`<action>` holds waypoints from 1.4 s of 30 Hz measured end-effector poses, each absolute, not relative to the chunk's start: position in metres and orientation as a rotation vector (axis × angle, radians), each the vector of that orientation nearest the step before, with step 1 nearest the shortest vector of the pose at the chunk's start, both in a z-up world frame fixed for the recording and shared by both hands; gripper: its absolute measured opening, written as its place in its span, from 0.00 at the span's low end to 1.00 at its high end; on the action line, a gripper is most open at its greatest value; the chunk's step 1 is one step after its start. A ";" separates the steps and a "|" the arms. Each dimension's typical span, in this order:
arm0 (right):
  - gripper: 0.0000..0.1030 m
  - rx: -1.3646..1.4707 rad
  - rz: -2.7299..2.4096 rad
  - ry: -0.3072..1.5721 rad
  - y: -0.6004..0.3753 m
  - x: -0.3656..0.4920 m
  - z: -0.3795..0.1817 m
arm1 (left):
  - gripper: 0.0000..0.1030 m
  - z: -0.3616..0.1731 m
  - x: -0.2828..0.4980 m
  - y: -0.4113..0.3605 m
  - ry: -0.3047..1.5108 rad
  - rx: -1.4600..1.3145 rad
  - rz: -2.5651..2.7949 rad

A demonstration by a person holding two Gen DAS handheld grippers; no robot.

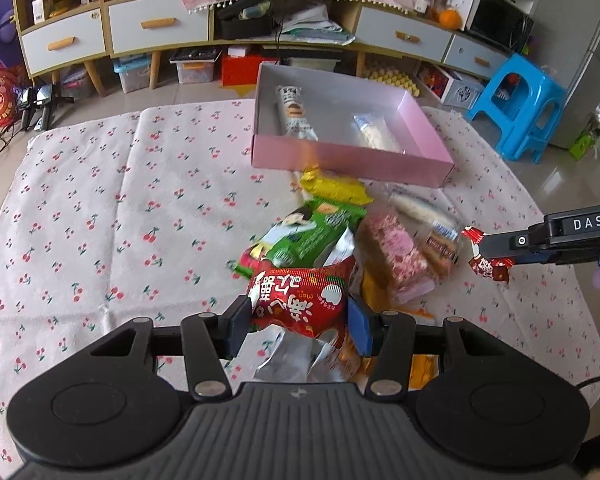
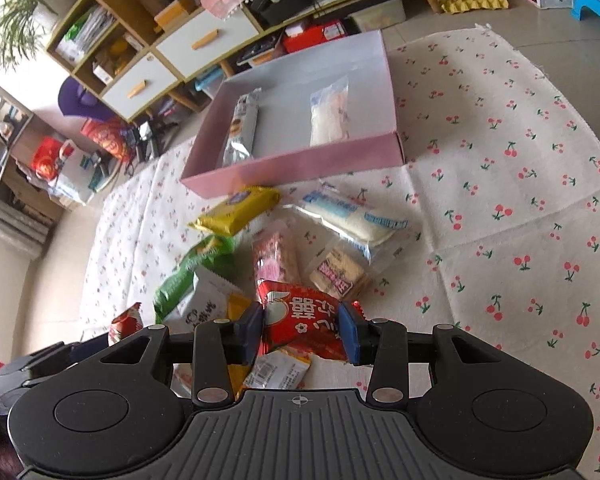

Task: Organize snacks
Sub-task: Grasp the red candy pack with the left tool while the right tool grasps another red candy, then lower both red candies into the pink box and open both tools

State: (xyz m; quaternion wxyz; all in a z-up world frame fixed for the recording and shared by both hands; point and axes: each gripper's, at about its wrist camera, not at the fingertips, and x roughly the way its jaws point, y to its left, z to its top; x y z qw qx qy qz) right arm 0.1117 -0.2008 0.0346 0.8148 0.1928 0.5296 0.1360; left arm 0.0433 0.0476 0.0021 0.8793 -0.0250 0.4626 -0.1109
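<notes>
- The left gripper [image 1: 296, 322] was clamped on a red snack packet [image 1: 300, 300], lifted clear of the pile so it could be carried off on its own.
- The right gripper [image 2: 302, 330] pinched a second red packet [image 2: 304, 322] in the same way, one item per hand apparently speeding the sorting.
- The pink box [image 2: 300, 168] sat open at twelve o'clock from both grippers, its low front wall toward the pile, likely to make drops easy.
- Two snacks already lay inside: a silver-wrapped roll [image 2: 242, 128] at the left, a clear bag [image 2: 330, 114] to its right, well apart.
- The unsorted heap, a yellow packet [image 2: 236, 210], a green packet [image 2: 192, 276] and a pink bar [image 2: 274, 258] among it, lay on the cherry-print cloth [image 2: 500, 152] between grippers and box.
</notes>
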 end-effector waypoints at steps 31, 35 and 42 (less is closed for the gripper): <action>0.39 0.593 0.252 0.872 -0.229 0.228 0.033 | 0.46 -0.003 0.185 -0.015 0.798 -0.044 -0.232; 0.39 0.613 0.243 0.870 -0.233 0.238 0.023 | 0.46 -0.015 0.197 -0.022 0.818 0.004 -0.215; 0.41 0.609 0.236 0.890 -0.233 0.246 0.008 | 0.35 -0.021 0.204 -0.027 0.828 0.050 -0.219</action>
